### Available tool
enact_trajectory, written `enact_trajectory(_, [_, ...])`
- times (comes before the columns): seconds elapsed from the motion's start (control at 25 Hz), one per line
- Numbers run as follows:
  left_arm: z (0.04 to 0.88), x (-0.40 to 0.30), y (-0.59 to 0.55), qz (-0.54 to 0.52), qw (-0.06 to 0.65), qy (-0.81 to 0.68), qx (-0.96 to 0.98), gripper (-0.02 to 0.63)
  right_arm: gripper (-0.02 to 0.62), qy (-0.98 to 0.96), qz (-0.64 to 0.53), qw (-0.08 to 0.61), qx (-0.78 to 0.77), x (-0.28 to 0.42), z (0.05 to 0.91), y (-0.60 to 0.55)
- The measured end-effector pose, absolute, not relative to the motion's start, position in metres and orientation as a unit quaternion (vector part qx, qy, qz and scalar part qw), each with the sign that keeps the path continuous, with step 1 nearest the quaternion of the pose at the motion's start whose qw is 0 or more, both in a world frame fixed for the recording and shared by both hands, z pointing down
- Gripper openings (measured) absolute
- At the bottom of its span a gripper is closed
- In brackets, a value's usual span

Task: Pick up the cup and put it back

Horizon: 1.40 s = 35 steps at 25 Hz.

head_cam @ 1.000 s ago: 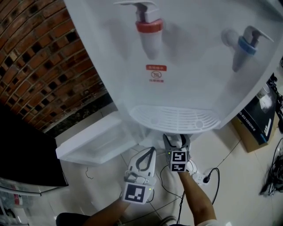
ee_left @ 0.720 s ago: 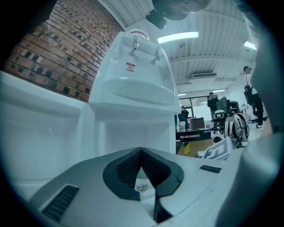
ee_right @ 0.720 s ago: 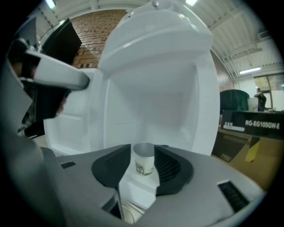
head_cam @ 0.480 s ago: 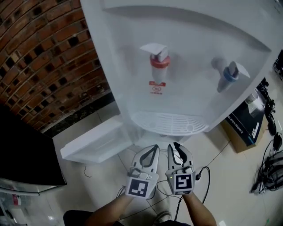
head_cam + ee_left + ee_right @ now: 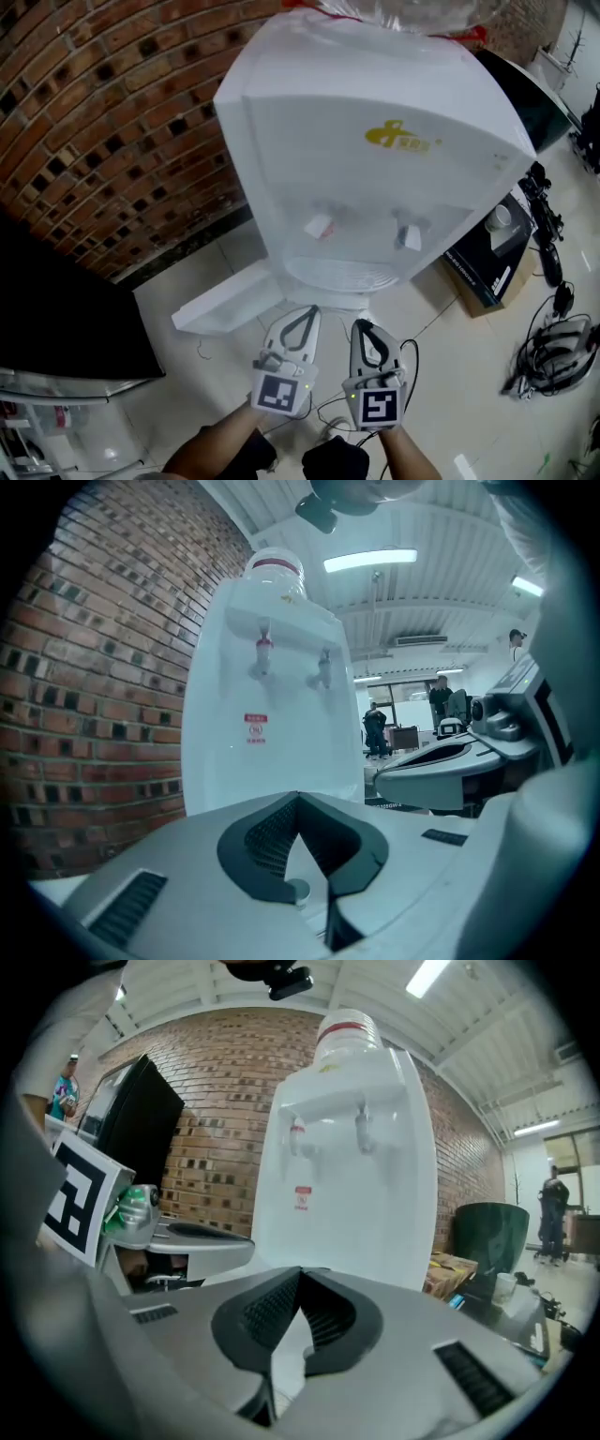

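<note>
Right gripper [image 5: 362, 324]: the jaws have just closed, tips pressed together, nothing between them. Left gripper [image 5: 307, 312]: also pressed together, empty. I hold both side by side, low in front of the water dispenser [image 5: 375, 159]. They point at its front below the drip tray [image 5: 349, 275] and touch nothing.

Cup: the only one I see is a small white cup [image 5: 497, 217] standing on the black box [image 5: 476, 272] on the floor, just right of the dispenser. I can't confirm it is the task's cup, but no other shows. It is too small to tell if anything is in it. With both grippers empty, I can't say whether the pick is ahead or the cup is already back.

Key relation: the cup lies ahead and off to the right of my grippers, well apart from both. In the right gripper view it sits far right and low, well off the jaw line. The left gripper view doesn't show it at all. So I judge the right gripper nearer, since the left would have to cross over the right one.

The cup stands upright, long axis vertical, mouth up. My guess is a side-on reach, gripper roughly level, one jaw on each side of the cup wall. The jaws must spread first. The dispenser's right corner sits near that path, so I'd swing wide of it.
</note>
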<state>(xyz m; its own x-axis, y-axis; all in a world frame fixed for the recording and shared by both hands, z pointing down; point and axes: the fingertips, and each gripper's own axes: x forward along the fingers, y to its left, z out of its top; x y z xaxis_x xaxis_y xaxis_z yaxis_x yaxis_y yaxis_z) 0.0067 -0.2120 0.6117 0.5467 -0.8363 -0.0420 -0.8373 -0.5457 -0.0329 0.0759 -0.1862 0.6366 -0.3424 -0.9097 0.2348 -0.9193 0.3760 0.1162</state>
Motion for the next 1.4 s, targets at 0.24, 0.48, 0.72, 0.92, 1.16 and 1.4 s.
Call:
enact_trajectory(0.24, [0.489, -0.019, -0.189, 0.012, 0.024, 0.483, -0.875, 0.002, 0.005, -0.815, 0.024, 0.135, 0.563, 0.071, 0.523, -0.162])
enact_trajectory(0.48, [0.344, -0.022, -0.164, 0.021, 0.025, 0.476, -0.879, 0.002, 0.005, -0.818, 0.036, 0.106, 0.564, 0.062, 0.368, -0.147])
enact_trajectory(0.72, [0.218, -0.003, -0.153, 0.037, 0.024, 0.456, -0.889, 0.002, 0.005, -0.820, 0.029, 0.083, 0.566, 0.051, 0.233, -0.145])
enact_trajectory(0.92, [0.142, 0.003, -0.150, 0.064, 0.015, 0.454, -0.889, 0.002, 0.004, -0.816, 0.047, 0.049, 0.574, 0.050, 0.162, -0.142])
enact_trajectory(1.16, [0.103, 0.012, -0.140, 0.071, 0.025, 0.465, -0.882, 0.002, 0.003, -0.821, 0.045, 0.041, 0.568, 0.056, 0.127, -0.134])
enact_trajectory(1.4, [0.080, 0.014, -0.124, 0.078, 0.038, 0.494, -0.865, 0.002, 0.003, -0.839, 0.026, 0.041, 0.542, 0.059, 0.103, -0.127])
